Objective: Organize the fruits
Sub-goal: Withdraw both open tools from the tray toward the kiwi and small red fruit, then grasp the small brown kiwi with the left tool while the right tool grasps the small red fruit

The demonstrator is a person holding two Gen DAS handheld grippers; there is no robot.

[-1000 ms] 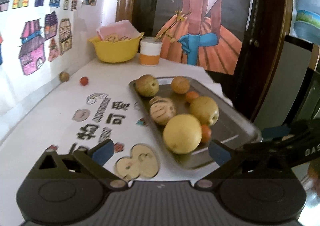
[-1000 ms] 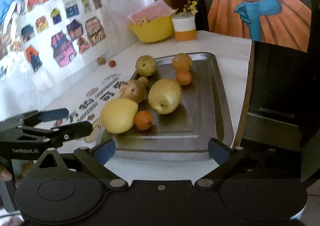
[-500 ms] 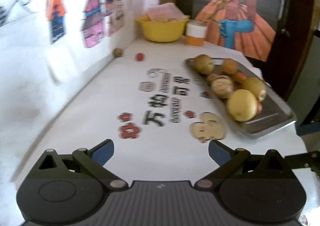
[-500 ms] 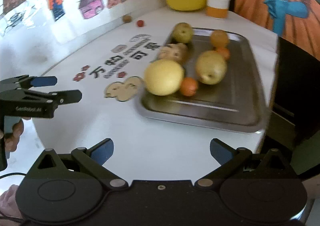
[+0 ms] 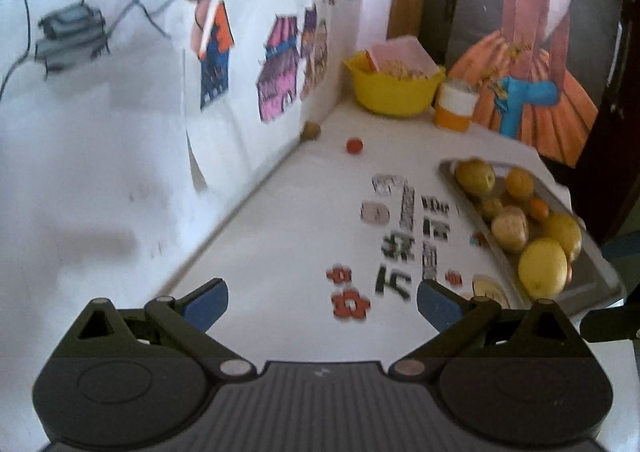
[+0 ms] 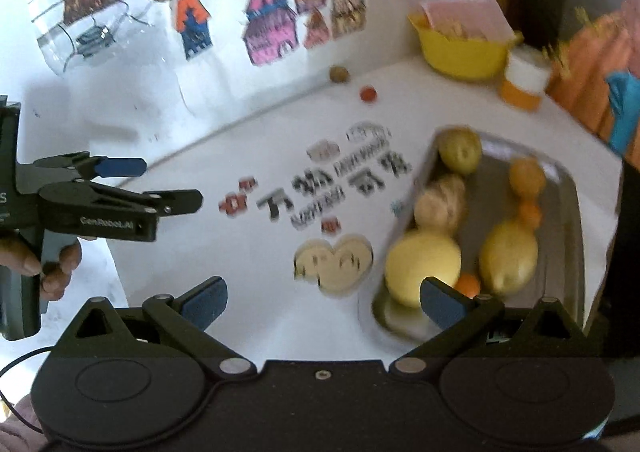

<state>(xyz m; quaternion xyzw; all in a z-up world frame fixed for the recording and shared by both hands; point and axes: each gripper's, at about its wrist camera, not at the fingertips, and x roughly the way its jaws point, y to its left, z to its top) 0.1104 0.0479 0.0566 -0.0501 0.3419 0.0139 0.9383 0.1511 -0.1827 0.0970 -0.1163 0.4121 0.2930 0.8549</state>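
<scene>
Fruit sits heaped on a metal tray ahead and to the right of the right gripper, whose blue-padded fingers stand wide apart with nothing between them. Nearest its right finger lies a large yellow fruit, with a small orange one just beside it and a yellow-green pear-like fruit further right; beyond these are a pale tan fruit, a greenish apple and an orange. The left gripper is likewise spread wide and empty, hovering over the white table, with the tray off to its right. In the right wrist view the left gripper appears at the far left, held by a person's hand. Far ahead of both grippers, near the wall, lie a small brown fruit and a small red fruit, apart from the tray. Behind them stand a yellow bowl and a white-and-orange cup. Both views are blurred.
</scene>
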